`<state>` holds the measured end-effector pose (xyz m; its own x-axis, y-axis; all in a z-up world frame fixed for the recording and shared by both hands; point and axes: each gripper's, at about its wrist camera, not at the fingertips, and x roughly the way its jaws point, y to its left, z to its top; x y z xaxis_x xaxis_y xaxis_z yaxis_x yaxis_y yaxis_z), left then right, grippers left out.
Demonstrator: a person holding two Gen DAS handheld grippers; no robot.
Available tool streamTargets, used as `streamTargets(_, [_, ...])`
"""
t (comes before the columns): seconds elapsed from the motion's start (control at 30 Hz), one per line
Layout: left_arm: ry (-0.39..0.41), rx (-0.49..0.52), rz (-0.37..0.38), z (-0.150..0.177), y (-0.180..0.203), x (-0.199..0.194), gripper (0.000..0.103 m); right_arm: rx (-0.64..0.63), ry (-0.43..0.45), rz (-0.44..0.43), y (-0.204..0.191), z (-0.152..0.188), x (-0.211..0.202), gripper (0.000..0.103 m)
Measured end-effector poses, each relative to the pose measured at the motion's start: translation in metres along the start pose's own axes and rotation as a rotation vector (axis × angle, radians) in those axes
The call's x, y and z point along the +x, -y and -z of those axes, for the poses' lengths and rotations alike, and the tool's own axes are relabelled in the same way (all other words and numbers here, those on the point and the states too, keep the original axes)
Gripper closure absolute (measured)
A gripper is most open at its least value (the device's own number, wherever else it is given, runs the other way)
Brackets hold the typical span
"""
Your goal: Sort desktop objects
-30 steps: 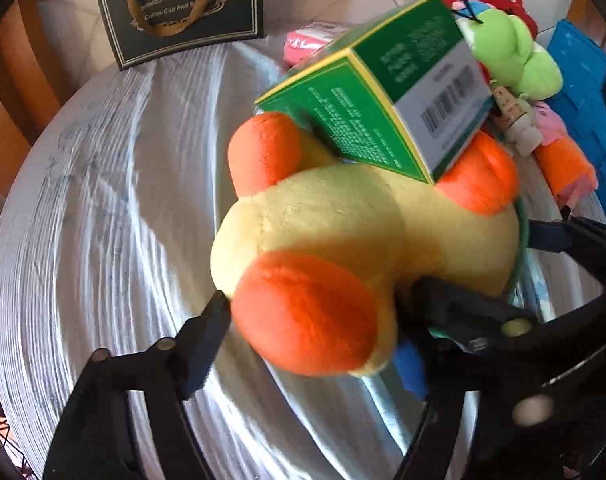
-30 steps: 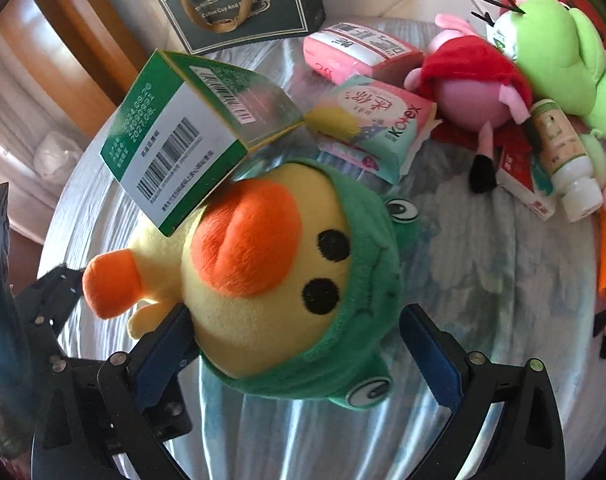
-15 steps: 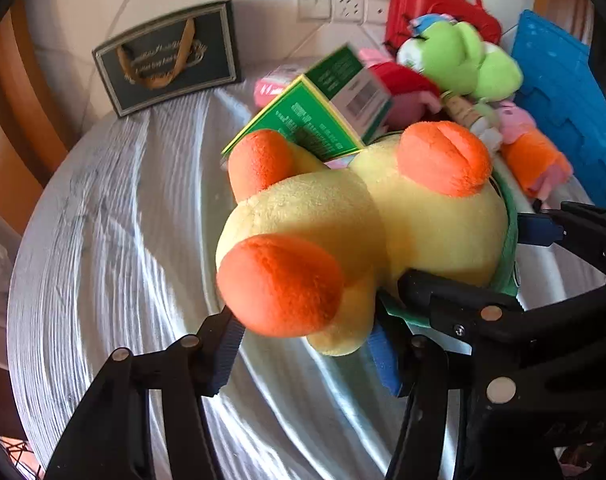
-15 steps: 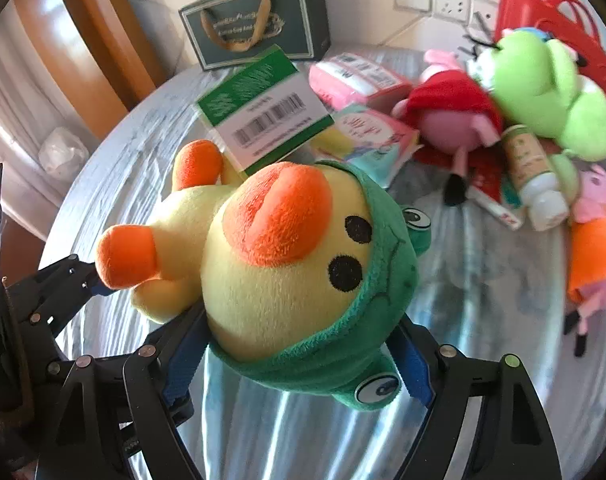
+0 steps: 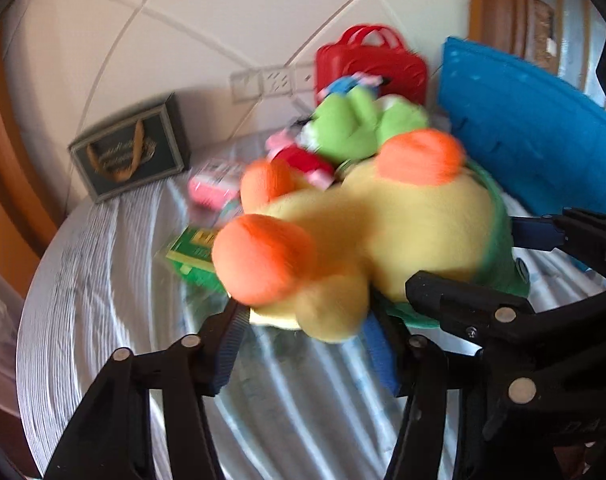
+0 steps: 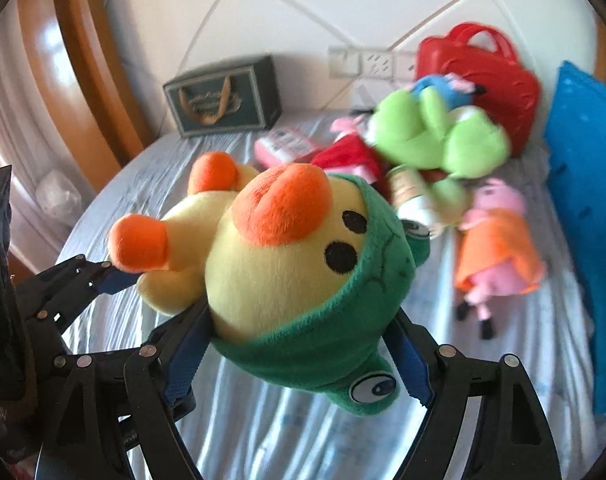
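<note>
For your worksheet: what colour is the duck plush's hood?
Green, with a cartoon frog eye; the duck plush's hood shows best in the right wrist view.
</note>
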<state>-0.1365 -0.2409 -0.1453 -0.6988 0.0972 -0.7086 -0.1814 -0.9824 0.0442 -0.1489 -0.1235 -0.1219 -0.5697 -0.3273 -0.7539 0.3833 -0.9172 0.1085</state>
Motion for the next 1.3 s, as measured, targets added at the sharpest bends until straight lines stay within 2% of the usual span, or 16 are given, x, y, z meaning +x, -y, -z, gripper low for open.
streamTargets(0.07, [0.023,0.012,0.011,-0.01,0.021,-0.008,0.051,0.004,0.024,0.011,0.014,0.001,-0.014,0.026])
streamTargets(0.13, [0.046,0.034,0.016,-0.019,0.041,-0.013,0.06,0.008,0.041,0.022,0.032,-0.001,-0.03,0.032])
streamTargets(0.2, [0.048,0.061,0.047,-0.029,0.069,-0.015,0.074,0.013,0.03,0.008,0.053,-0.001,-0.041,0.055])
streamTargets(0.23, [0.039,0.069,0.054,-0.032,0.081,-0.013,0.076,0.017,0.024,-0.016,0.063,0.0,-0.044,0.069])
streamTargets(0.27, [0.026,0.071,0.049,-0.032,0.09,-0.01,0.076,0.015,0.017,-0.024,0.068,0.002,-0.045,0.073])
streamTargets(0.33, [-0.029,0.052,0.048,-0.031,0.107,0.004,0.076,0.023,-0.01,0.0,0.088,0.008,-0.045,0.073])
streamTargets(0.4, [-0.089,0.036,0.038,-0.026,0.114,0.019,0.075,0.068,-0.036,0.006,0.113,0.016,-0.042,0.068])
streamTargets(0.47, [-0.167,0.017,0.027,-0.013,0.115,0.034,0.072,0.088,-0.073,0.016,0.13,0.025,-0.036,0.049])
streamTargets(0.53, [-0.23,0.008,0.003,-0.001,0.11,0.045,0.071,0.108,-0.109,0.016,0.144,0.037,-0.029,0.038])
streamTargets(0.6, [-0.253,-0.01,-0.001,0.007,0.099,0.047,0.069,0.133,-0.127,0.009,0.153,0.046,-0.023,0.032])
streamTargets(0.73, [-0.254,-0.021,-0.05,0.009,0.064,0.038,0.045,0.171,-0.156,-0.014,0.15,0.056,-0.008,0.017])
streamTargets(0.8, [-0.247,-0.016,-0.055,0.008,0.048,0.032,0.037,0.19,-0.166,-0.03,0.138,0.059,-0.002,0.014])
streamTargets(0.87, [-0.25,0.005,-0.044,0.013,0.033,0.029,0.033,0.197,-0.172,-0.046,0.123,0.06,0.004,0.005])
streamTargets(0.93, [-0.264,0.031,-0.025,0.019,0.02,0.031,0.032,0.204,-0.183,-0.044,0.102,0.063,0.013,0.0])
streamTargets(1.1, [-0.32,0.105,0.094,0.033,0.015,0.045,0.032,0.274,-0.218,-0.011,0.076,0.073,0.029,0.0])
streamTargets(1.3, [-0.366,0.182,0.139,0.041,0.026,0.059,0.032,0.309,-0.268,0.024,0.064,0.081,0.035,0.0])
